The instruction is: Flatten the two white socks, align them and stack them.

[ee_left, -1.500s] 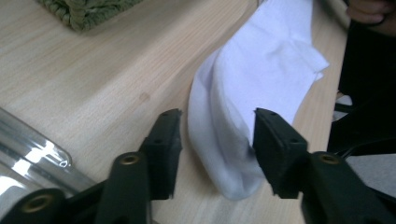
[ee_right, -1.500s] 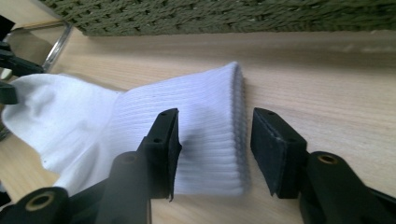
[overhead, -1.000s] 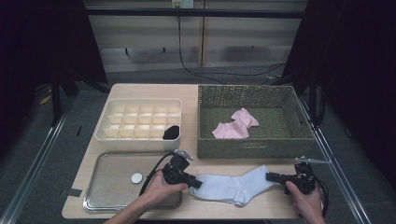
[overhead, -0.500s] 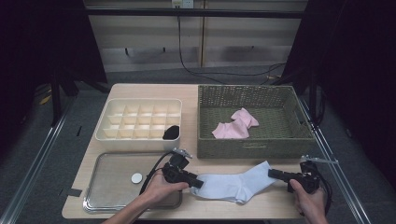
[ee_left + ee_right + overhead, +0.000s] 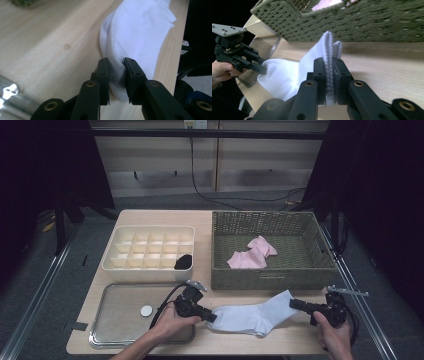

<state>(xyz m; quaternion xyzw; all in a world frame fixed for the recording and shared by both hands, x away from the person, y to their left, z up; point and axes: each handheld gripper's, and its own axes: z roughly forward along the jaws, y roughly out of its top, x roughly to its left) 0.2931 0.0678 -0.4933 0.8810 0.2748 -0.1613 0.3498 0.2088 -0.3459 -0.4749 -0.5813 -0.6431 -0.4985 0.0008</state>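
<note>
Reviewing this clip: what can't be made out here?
- Small round white object on the metal tray: high view, too small to identify.
- Black item in the cream compartment box: high view, too dark and small.
- White sock toe: left gripper view, hidden between the left gripper jaws.

The wooden counter [image 5: 200,225] carries a divided box [image 5: 150,247], a woven basket [image 5: 270,280], a metal tray [image 5: 115,320] and a white sock [image 5: 250,317].

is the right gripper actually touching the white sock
Touching. In the right gripper view the right gripper has both jaws pressed against the ribbed cuff of the white sock, no gap either side.
</note>
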